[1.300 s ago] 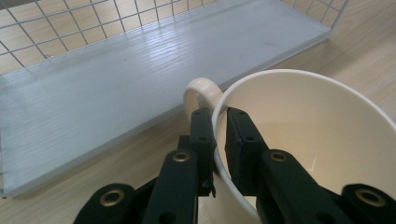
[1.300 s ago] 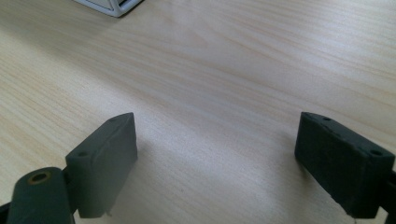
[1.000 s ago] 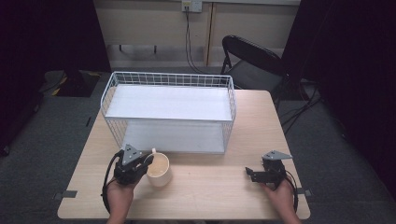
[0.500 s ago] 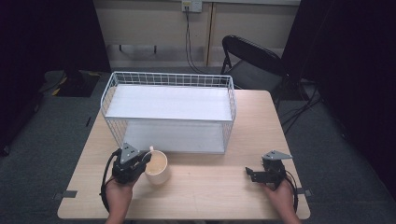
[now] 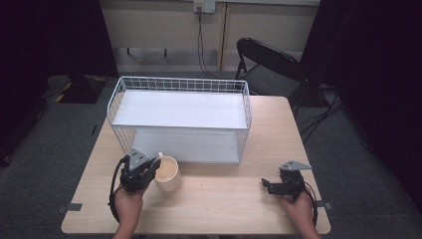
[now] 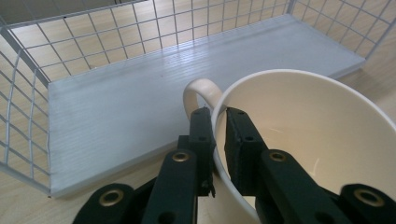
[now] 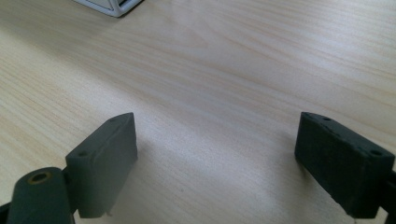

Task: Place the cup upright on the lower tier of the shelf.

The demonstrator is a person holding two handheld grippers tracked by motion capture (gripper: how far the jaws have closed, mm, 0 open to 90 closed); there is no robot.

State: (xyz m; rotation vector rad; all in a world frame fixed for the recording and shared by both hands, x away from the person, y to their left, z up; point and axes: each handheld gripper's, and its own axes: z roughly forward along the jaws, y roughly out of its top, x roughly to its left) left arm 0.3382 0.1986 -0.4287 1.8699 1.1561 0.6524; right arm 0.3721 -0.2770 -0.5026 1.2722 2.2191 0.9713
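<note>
My tongs' jaws are matt black plastic; the mug (image 6: 299, 140) is glossy cream ceramic, the table (image 7: 224, 79) smooth pale wood, the basket (image 5: 179, 84) white-coated wire.

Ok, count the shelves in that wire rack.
2. The upper shelf sits at the top of the wire rack; the lower shelf rests at table level, just behind the mug.

In the left gripper view the cream mug (image 6: 299, 140) ran off the right and bottom edges, its base unseen. The wire rack (image 6: 28, 93) was cropped at every side there. Over the bare counter (image 7: 224, 70), only the rack's corner showed at the top edge.
</note>
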